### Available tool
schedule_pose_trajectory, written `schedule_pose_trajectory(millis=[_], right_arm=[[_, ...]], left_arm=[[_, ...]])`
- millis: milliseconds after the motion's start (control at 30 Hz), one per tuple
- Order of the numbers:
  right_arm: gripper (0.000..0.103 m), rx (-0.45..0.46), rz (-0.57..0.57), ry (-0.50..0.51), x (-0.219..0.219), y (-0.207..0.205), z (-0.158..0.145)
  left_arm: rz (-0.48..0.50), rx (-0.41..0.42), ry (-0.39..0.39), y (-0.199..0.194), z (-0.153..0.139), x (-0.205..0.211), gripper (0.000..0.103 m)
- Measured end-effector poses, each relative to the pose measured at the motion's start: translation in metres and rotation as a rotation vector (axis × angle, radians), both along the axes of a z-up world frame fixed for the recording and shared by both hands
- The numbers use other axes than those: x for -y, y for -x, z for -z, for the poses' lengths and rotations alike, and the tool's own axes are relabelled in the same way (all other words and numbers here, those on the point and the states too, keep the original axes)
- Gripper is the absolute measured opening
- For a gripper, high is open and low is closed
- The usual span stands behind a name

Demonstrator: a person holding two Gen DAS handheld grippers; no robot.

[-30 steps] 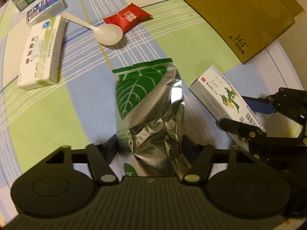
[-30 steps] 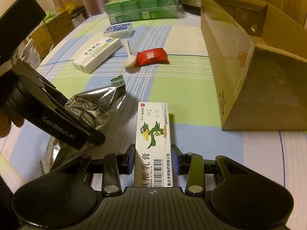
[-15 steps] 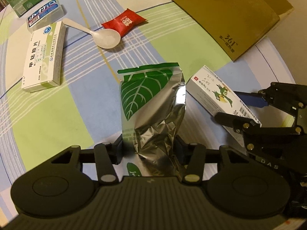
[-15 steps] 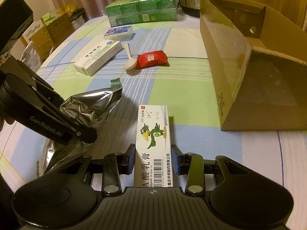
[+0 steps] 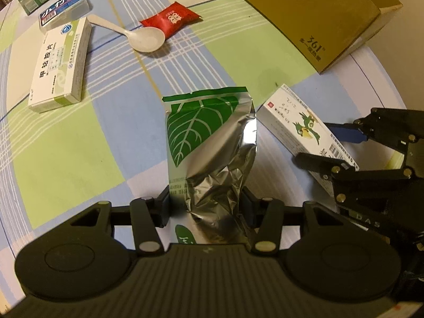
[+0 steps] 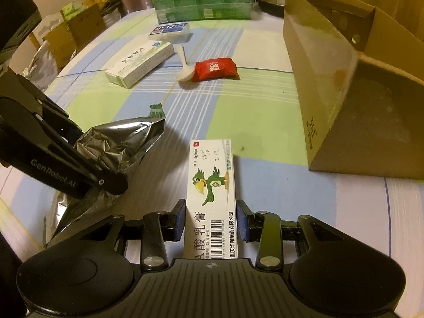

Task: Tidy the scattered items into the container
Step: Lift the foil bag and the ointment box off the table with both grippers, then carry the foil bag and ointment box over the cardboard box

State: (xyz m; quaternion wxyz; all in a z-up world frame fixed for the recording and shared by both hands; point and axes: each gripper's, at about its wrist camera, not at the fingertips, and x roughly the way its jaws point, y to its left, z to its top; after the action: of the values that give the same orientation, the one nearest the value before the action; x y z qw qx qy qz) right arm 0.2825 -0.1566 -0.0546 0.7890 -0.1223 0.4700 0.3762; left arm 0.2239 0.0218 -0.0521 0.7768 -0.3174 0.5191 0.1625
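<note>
Two level grips: left hand-held gripper (image 5: 205,206) pinches foil pouch (image 5: 212,143), right hand-held gripper (image 6: 210,218) clasps ointment box (image 6: 212,185).

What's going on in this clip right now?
A person is tidying a table with a handheld gripper in each hand. The left gripper is closed on a crumpled foil pouch with a green leaf print, and the right gripper has its fingers on both sides of a white ointment box with a green bird. The cardboard box stands open to the right. A medicine box, spoon, red packet and a small blue-and-white case are on the tablecloth.
</note>
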Motion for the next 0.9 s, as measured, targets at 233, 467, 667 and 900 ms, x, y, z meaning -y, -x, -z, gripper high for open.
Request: schedule_pose_trajectory(millis=[233, 467, 667, 900], right_arm=[[0.055, 0.026, -0.029, 0.028, -0.011, -0.002, 0.005], [0.035, 0.081, -0.042, 0.064, -0.017, 0.002, 0.006], [0.035, 0.096, -0.015, 0.026, -0.006, 0.005, -0.008], [0.035, 0.129, 0.01, -0.006, 0.0, 0.006, -0.036]], left_arm=[[-0.004, 0.01, -0.003, 0.002, 0.003, 0.002, 0.046], [-0.01, 0.024, -0.011, 0.005, 0.004, 0.004, 0.046], [-0.027, 0.046, -0.014, 0.01, -0.001, 0.005, 0.046], [-0.043, 0.078, -0.026, 0.014, -0.019, 0.003, 0.046]])
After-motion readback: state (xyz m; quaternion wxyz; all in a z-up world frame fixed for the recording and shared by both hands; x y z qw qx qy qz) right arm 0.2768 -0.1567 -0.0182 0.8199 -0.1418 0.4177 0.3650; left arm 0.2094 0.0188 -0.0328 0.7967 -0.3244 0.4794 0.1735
